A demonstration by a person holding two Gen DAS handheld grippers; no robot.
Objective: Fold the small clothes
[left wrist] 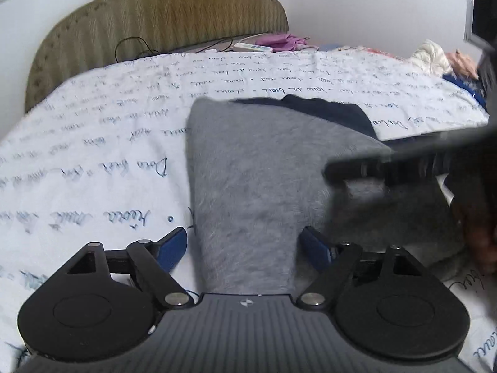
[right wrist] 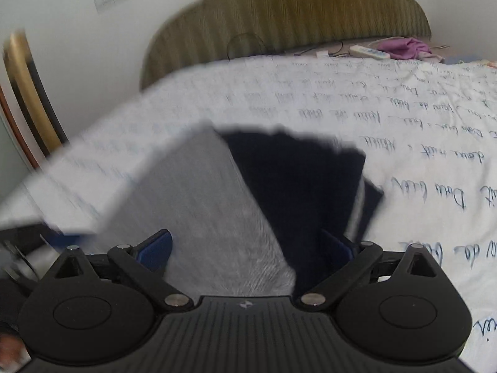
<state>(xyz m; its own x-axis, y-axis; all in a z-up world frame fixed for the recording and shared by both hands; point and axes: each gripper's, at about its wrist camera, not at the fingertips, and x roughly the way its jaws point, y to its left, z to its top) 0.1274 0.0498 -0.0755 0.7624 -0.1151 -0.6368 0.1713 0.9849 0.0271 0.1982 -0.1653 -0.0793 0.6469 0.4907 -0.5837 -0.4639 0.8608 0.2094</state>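
**A:** Where does your left gripper (left wrist: 243, 245) stand?

**B:** Your jaws are spread wide, one blue pad on each side of the grey garment (left wrist: 264, 171). The pads hold nothing; the grey cloth runs between them without being pinched. It lies on the bed sheet (left wrist: 93, 143), the white one printed with handwriting, towards the near edge of the bed.

**A:** And your right gripper (right wrist: 245, 248)?

**B:** It is wide apart too, with nothing clamped. Its left pad lies over the grey garment (right wrist: 202, 211), its right pad over the dark navy garment (right wrist: 298, 180). The navy piece sits just beside the grey one, touching it, and partly beneath it on the side towards the headboard (right wrist: 295, 9).

**A:** Can you see one gripper from the other?

**B:** In your left wrist view a dark blurred bar (left wrist: 403, 161) crosses the right part of the grey cloth; what it is cannot be told.

**A:** What else lies on the bed?

**B:** At the far edge, by the headboard, there is a purple cloth (right wrist: 403, 46), a white remote (right wrist: 368, 52) just beside it, and a black cable (left wrist: 133, 46).
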